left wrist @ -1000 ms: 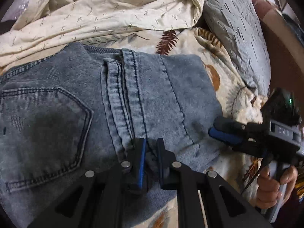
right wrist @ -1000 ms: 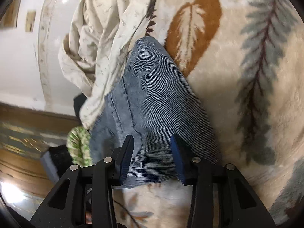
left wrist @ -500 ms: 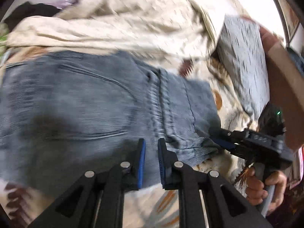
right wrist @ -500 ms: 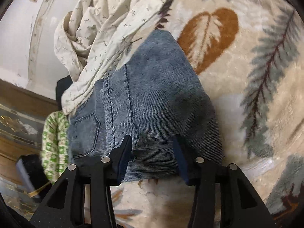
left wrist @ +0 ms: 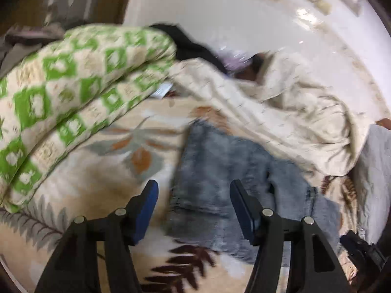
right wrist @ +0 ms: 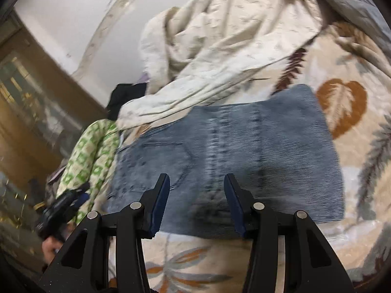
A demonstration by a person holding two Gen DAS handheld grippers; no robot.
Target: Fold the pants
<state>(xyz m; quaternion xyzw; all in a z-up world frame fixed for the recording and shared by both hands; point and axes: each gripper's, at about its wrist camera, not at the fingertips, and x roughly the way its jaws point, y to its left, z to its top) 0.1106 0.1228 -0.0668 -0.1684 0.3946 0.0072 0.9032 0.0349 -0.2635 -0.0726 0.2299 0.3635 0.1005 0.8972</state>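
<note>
**A:** Jeans look pretty much folded already, a compact blue denim rectangle lying flat on the leaf-print blanket. From the right wrist view you can make out a back pocket on the left part and a seam running down the middle.

**B:** Yeah, and nobody's holding them. Right gripper has its jaws spread wide with nothing between, hanging over the near edge of the denim. Left gripper is the same, wide apart and empty, pointed at the left end of the bundle. That view is blurry, so I can't say how tidy the edges are over there.

**A:** My guess is both are opened up because the fold is set down and there's no reason to pinch it. Flat on the blanket also means it won't spring back open.

**B:** Makes sense. The crumpled cream sheet sits just beyond the far edge, seems to overlap it a bit, can't tell for sure. Green-and-white patterned quilt is piled off to the left, and there's a grey pillow on the right.

**A:** So if anything's left, it's maybe a pat-down or one more fold. I'd call it near finished
</note>
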